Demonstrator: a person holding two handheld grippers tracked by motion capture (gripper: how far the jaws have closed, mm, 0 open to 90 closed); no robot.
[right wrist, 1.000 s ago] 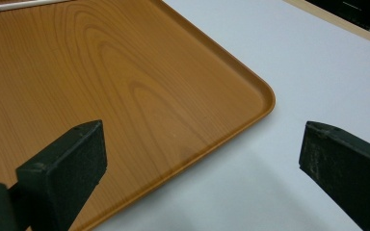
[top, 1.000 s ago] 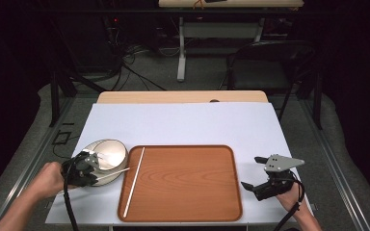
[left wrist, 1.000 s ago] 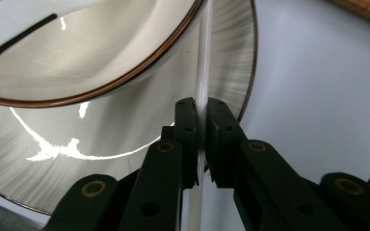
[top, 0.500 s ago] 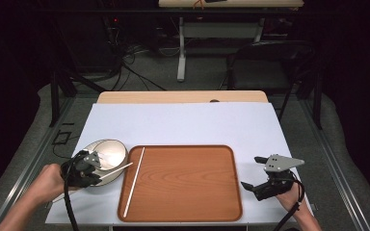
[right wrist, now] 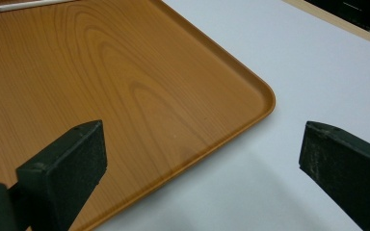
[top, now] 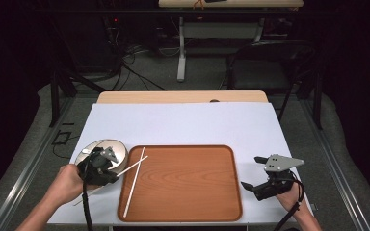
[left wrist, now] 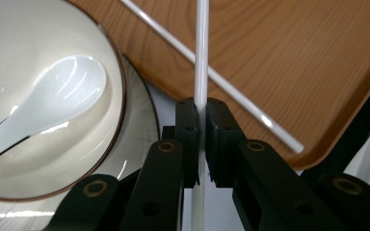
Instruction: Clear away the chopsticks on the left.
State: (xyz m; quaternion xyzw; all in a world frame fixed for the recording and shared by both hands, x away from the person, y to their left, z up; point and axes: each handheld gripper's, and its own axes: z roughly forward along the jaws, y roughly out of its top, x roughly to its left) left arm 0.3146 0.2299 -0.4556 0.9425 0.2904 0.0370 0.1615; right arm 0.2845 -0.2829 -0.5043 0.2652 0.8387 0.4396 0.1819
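Left tool (left wrist: pixel 200 120): clamped on one white chopstick (left wrist: pixel 201 53), lifted over the wooden tray (top: pixel 183 180) edge beside the bowl (left wrist: pixel 43 96).
Right tool (top: pixel 260 175): jaws apart, idle.
Advice: lay it level, parallel to the second chopstick (top: pixel 134 185).

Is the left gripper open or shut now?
Shut: in the left gripper view, the left gripper presses both pads against a white chopstick.

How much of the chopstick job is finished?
One white chopstick already lies on the wooden tray. The left gripper is shut on the second chopstick, carrying it over the tray's edge. It is not yet set down. The right gripper waits open.
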